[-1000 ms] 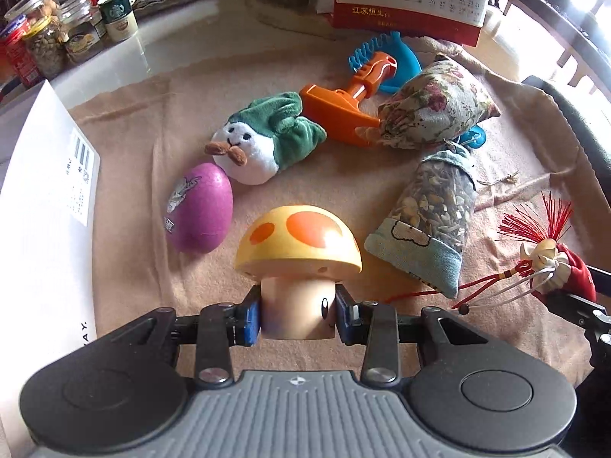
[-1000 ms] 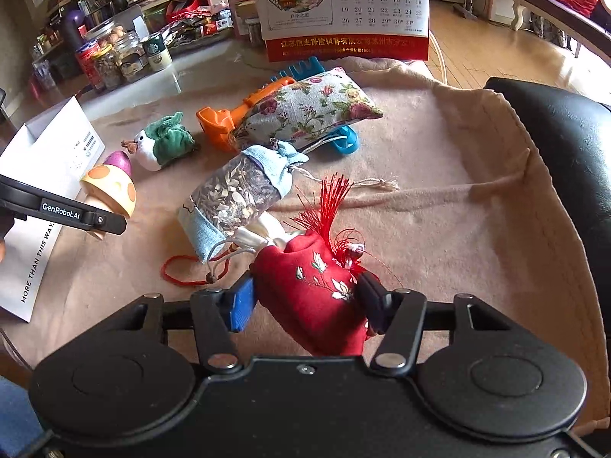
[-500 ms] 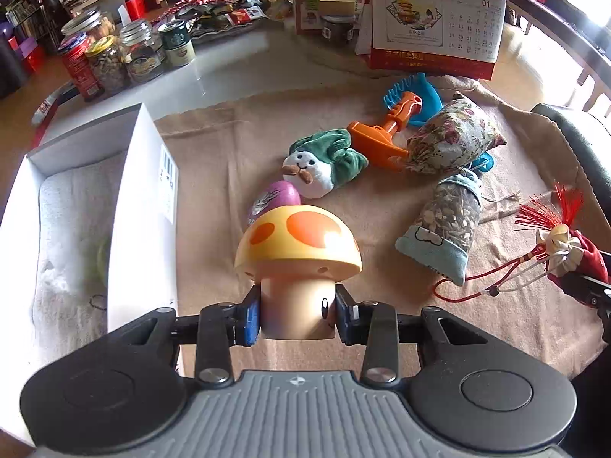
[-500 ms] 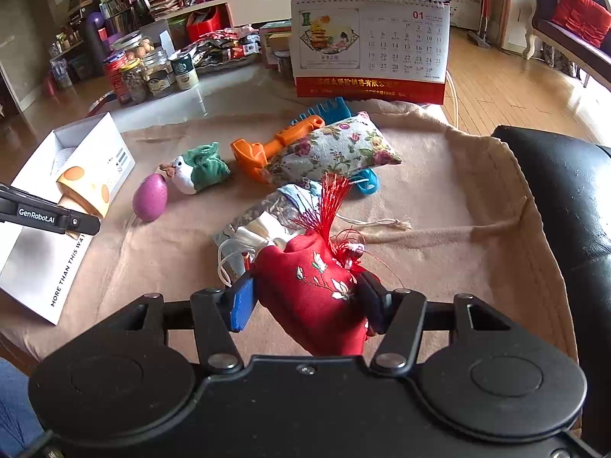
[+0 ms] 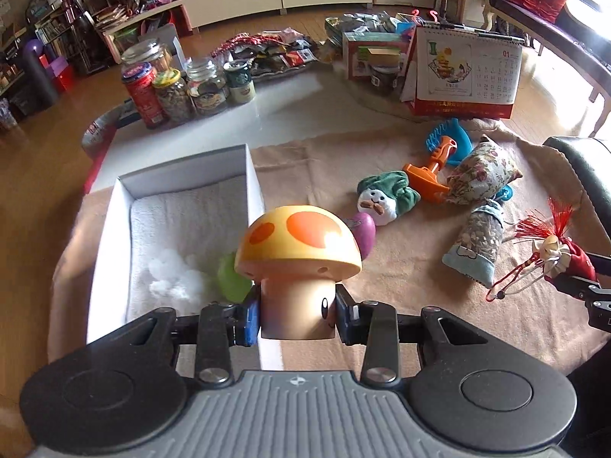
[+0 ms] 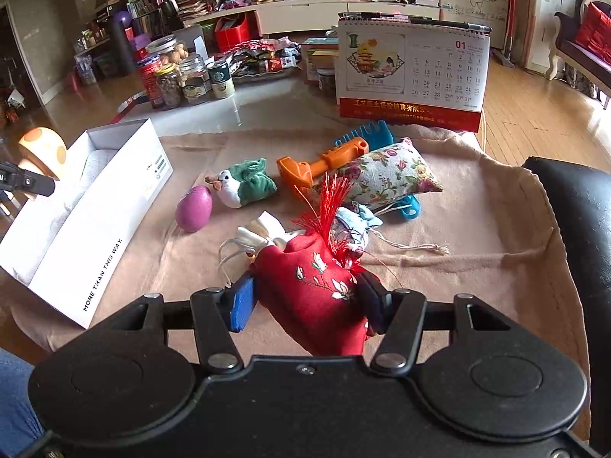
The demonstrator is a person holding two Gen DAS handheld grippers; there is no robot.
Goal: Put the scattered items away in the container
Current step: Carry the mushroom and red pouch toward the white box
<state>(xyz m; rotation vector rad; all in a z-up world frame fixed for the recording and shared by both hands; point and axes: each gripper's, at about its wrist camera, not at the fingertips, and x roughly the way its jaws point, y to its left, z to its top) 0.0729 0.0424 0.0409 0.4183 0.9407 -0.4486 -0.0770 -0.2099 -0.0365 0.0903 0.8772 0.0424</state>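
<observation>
My left gripper (image 5: 298, 316) is shut on the stem of a yellow mushroom toy (image 5: 298, 244) with orange spots, held in the air over the right wall of the white box (image 5: 250, 175). The box is lined with a white towel and holds a green object (image 5: 231, 278). From the right wrist view the mushroom toy (image 6: 42, 149) hangs above the white box (image 6: 103, 225). My right gripper (image 6: 305, 301) is shut on a red embroidered pouch (image 6: 317, 286) with a red tassel, lifted above the beige cloth (image 6: 477, 210).
On the cloth lie a purple egg (image 6: 193, 209), a green and white plush (image 6: 244, 185), an orange and blue toy rake (image 6: 328, 156), a floral pouch (image 6: 385, 173) and a seed bag (image 5: 477, 244). Jars (image 6: 172, 76) and a desk calendar (image 6: 412, 76) stand behind. A black chair (image 6: 580, 236) is at right.
My left gripper rose and swung left with the mushroom toy, from above the cloth to over the box wall. My right gripper lifted the red pouch a little.
</observation>
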